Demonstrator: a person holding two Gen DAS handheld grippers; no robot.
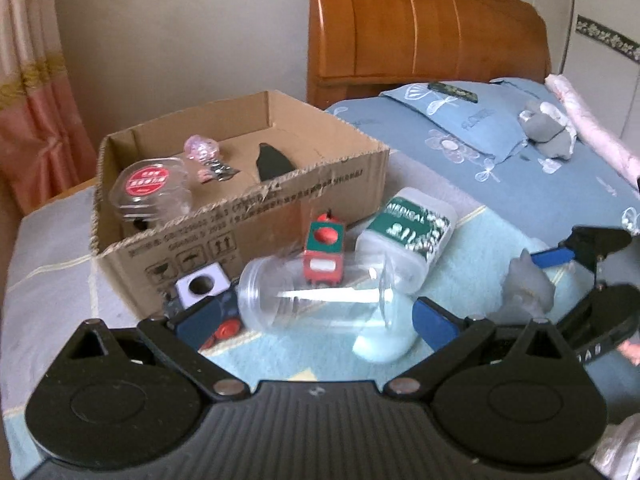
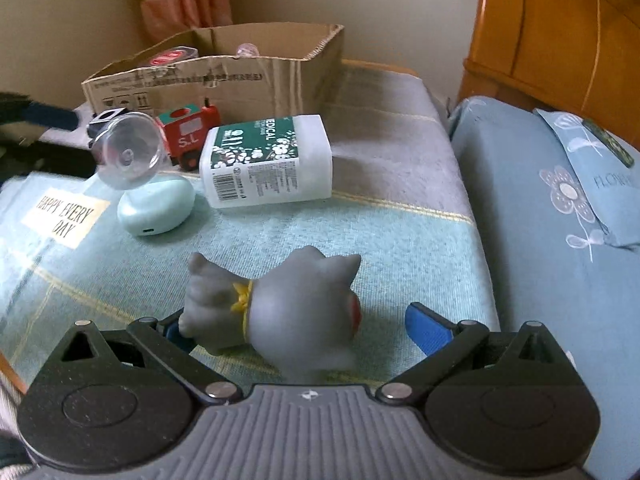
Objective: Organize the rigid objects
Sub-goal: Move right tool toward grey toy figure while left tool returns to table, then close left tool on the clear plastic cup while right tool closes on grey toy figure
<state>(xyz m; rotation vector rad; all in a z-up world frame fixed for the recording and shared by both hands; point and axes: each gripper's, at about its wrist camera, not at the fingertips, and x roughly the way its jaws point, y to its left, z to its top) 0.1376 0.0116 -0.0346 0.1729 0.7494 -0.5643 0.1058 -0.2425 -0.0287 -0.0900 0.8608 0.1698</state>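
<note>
A clear plastic jar (image 1: 316,294) lies on its side between the wide-spread fingers of my left gripper (image 1: 316,316), which is open. Behind it are a red toy truck (image 1: 324,250), a white and green bottle (image 1: 408,236) and a cardboard box (image 1: 240,216) holding a clear lidded jar (image 1: 150,190) and a pink trinket (image 1: 202,148). A grey toy figure (image 2: 276,316) lies between the open fingers of my right gripper (image 2: 296,324). The figure also shows in the left wrist view (image 1: 528,284). The jar (image 2: 128,150), truck (image 2: 188,136) and bottle (image 2: 268,162) show in the right wrist view.
A mint oval case (image 2: 156,206) lies under the jar. A white cube with a hole (image 1: 200,284) sits by the box. A blue pillow (image 2: 560,208) and a wooden headboard (image 1: 420,24) stand at the right. A grey plush (image 1: 548,128) lies on the far pillow.
</note>
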